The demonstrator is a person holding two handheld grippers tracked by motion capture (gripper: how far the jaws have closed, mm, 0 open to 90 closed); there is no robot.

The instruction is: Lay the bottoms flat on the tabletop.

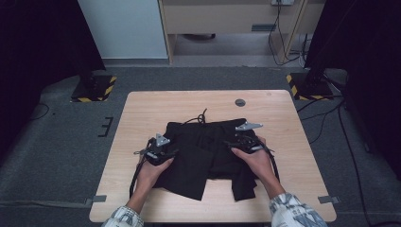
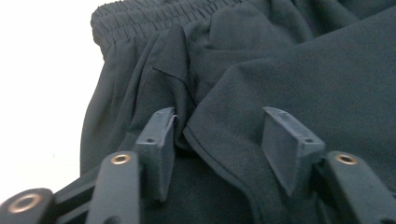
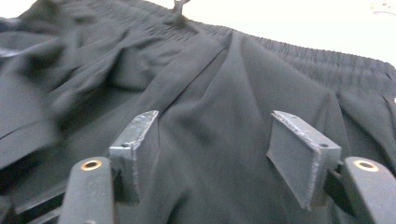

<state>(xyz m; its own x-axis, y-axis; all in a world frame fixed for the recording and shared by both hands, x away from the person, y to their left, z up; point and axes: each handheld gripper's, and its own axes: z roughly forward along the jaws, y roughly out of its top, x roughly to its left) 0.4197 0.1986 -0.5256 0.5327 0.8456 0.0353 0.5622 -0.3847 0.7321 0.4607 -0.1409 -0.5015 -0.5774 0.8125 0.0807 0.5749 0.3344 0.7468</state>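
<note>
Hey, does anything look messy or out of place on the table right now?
The black shorts lie rumpled, one leg folded askew over the middle, and the drawstring trails loose past the waistband. Nothing is spilled or damaged.

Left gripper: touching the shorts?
Touching. In the left gripper view, the open left gripper has its left pad pressed against a fold of the shorts.

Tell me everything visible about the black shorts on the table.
The black shorts look like thin matte fabric, with a gathered elastic waistband and a drawstring at the far edge. They lie crumpled and partly folded mid-table, legs toward the person. Both the left tool and the right tool hang open over the cloth.
</note>
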